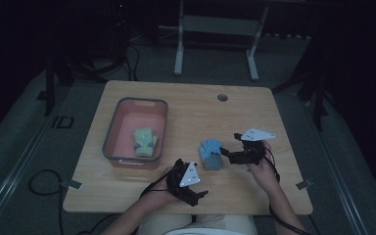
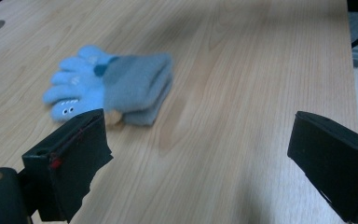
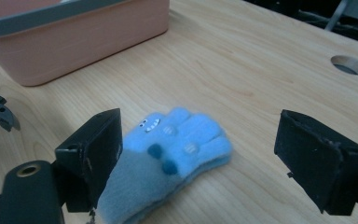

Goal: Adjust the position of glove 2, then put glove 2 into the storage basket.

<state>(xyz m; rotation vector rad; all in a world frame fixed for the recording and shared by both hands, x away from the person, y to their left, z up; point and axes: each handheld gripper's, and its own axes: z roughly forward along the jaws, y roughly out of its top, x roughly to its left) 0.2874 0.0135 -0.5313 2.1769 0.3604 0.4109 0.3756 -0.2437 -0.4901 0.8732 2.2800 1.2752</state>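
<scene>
Table (image 1: 186, 105), pale wood, taking up the middle of the high view; a round hole (image 1: 222, 97) near its far edge, upper right of centre.

Bin (image 1: 162, 128), pink with a grey rim, left of centre in the high view. One green glove (image 1: 144, 141) already lies inside on its floor. By my reading that half of the sorting is done.

Blue glove (image 1: 210, 152), folded flat on the bare wood, lower centre of the high view, well to the right of the bin. It is not in the bin yet, so this one looks to be what is left: pick up, carry left, drop in.

Right tongs (image 1: 228, 153), lower right of centre in the high view, pointing left at the blue glove. Jaws wide apart, gripping nothing. In the right gripper view the glove (image 3: 168, 163) sits between them at lower centre, its cuff tucked by the left-hand jaw, the pads not pressing it.

Left tongs (image 1: 201, 195), lower centre of the high view, just below the blue glove. Jaws wide and empty. In the left gripper view the glove (image 2: 116, 84) lies at upper left, beyond the left-hand jaw, outside the gap.
</scene>
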